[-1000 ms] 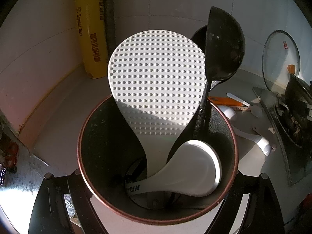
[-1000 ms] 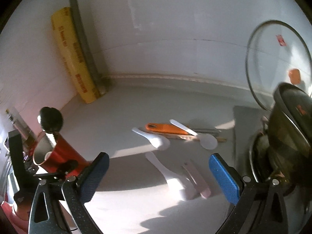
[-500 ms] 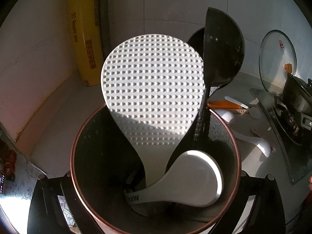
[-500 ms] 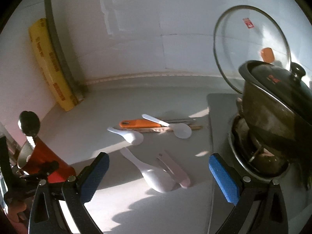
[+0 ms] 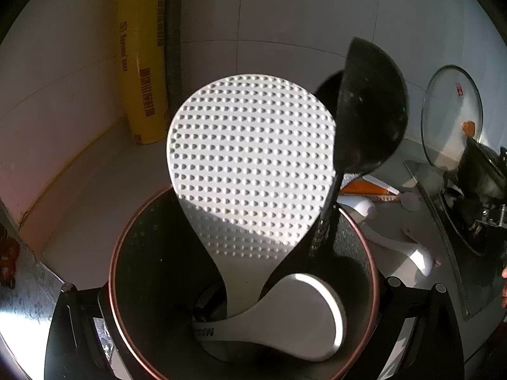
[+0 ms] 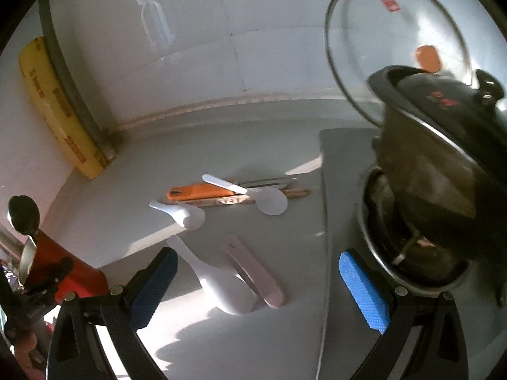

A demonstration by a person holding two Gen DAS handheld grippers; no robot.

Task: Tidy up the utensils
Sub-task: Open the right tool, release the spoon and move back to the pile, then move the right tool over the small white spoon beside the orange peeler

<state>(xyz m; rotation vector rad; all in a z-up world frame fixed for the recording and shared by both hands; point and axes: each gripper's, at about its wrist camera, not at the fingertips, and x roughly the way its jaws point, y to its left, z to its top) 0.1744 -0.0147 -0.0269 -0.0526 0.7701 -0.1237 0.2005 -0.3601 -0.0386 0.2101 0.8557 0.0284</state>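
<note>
A red utensil holder (image 5: 126,247) fills the left wrist view. In it stand a white dotted rice paddle (image 5: 250,164), a black ladle (image 5: 370,120) and a white spoon (image 5: 301,316). My left gripper (image 5: 247,294) straddles the holder, and its jaws are opening, just clear of the rim. In the right wrist view my right gripper (image 6: 256,272) hangs open above a white spoon (image 6: 218,281) and a pink utensil (image 6: 256,275) on the counter. Farther back lie another white spoon (image 6: 183,215), a flat white paddle (image 6: 269,204), an orange-handled tool (image 6: 199,191) and chopsticks (image 6: 294,193).
A yellow wrap box (image 6: 57,114) leans in the back left corner. At the right, a black lidded pot (image 6: 443,164) sits on a stove, with a glass lid (image 6: 396,47) propped against the wall behind it. The red holder (image 6: 66,272) stands at the left edge.
The left jaws have spread apart from the holder's sides. The right gripper has come lower and closer to the loose utensils, and its view has swung toward the stove.
</note>
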